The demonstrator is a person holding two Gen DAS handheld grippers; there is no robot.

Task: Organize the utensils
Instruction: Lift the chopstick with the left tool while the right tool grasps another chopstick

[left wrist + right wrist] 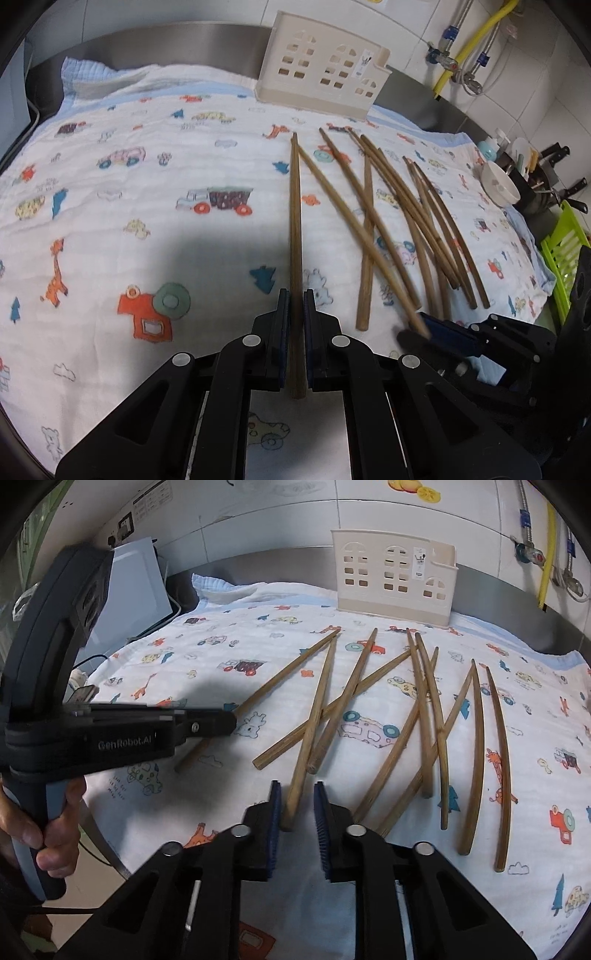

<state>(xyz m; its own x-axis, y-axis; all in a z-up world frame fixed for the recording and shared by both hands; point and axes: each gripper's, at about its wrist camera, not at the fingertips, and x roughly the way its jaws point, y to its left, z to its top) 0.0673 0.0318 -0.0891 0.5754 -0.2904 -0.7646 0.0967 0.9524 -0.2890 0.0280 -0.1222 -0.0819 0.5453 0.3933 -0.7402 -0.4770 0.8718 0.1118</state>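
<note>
Currently left gripper (294, 295) jaws clenched on one chopstick (295, 206); right gripper (297, 794) jaws released around another chopstick (312, 723).

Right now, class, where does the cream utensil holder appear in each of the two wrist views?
Left wrist view: utensil holder stands top centre-right, beyond the chopsticks.
Right wrist view: utensil holder stands top centre-right, against the steel backsplash.
Shared landmark: yellow pipe on the tiled wall, right of the holder.
</note>
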